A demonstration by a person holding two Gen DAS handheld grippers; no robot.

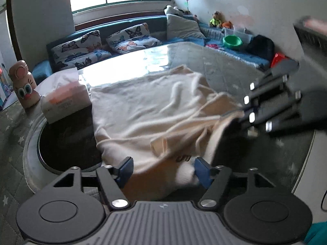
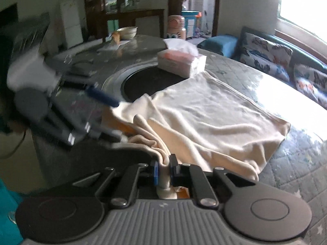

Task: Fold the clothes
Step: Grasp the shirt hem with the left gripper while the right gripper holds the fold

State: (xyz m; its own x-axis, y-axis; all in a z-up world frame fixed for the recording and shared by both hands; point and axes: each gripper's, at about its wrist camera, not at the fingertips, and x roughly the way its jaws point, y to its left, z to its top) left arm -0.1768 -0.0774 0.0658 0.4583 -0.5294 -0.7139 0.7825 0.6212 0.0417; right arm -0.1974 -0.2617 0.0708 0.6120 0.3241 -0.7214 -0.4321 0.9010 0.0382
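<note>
A cream garment (image 1: 153, 106) lies crumpled on the grey quilted table (image 1: 235, 75). My left gripper (image 1: 163, 172) stands open at its near edge; a bunched bit of cloth lies between the blue pads (image 1: 202, 173) without being squeezed. From the right wrist view, the right gripper (image 2: 164, 170) is shut on a narrow fold of the garment (image 2: 214, 110), which trails away over the table (image 2: 296, 163). The left gripper (image 2: 119, 120) shows blurred at the left there, jaws apart around the garment's edge. The right gripper (image 1: 239, 116) appears blurred at the right of the left wrist view, at the cloth's edge.
A tissue box (image 1: 65, 102) (image 2: 181, 63) sits by a dark round inset (image 1: 67, 138) in the table, touching the garment's far corner. A pink bunny bottle (image 1: 23, 83) and a bowl (image 2: 127, 31) stand farther off. A sofa with butterfly cushions (image 1: 81, 49) runs behind the table.
</note>
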